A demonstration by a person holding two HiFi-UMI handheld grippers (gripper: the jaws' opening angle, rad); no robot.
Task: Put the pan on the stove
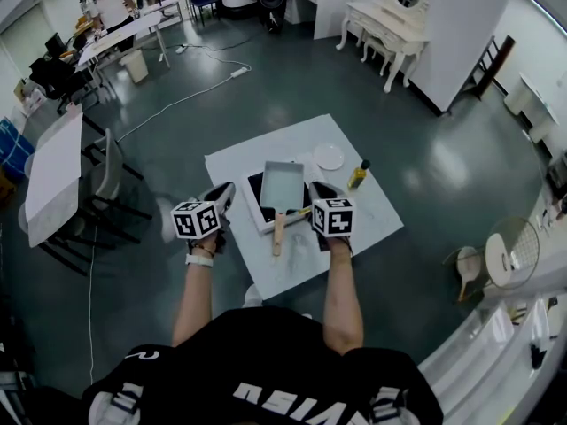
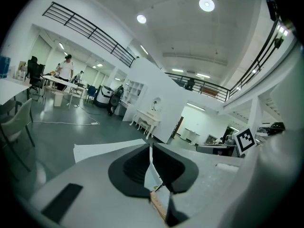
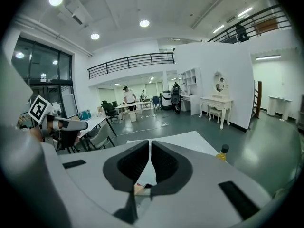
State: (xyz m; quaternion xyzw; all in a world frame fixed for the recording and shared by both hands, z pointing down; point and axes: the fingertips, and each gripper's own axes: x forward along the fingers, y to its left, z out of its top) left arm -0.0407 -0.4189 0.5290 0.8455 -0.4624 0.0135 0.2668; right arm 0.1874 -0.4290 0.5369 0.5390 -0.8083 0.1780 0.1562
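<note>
A grey rectangular pan with a wooden handle sits on the black-topped stove, its handle pointing toward me. The stove stands on a white sheet on the floor. My left gripper hovers just left of the stove, shut and empty. My right gripper hovers just right of the handle, also shut and empty. In the left gripper view the left gripper shows its pads nearly touching. The right gripper view shows the right gripper the same way.
A yellow oil bottle and a white plate stand on the sheet behind the stove. Tables and chairs line the left side. A cable runs over the floor. A white dressing table stands at the back.
</note>
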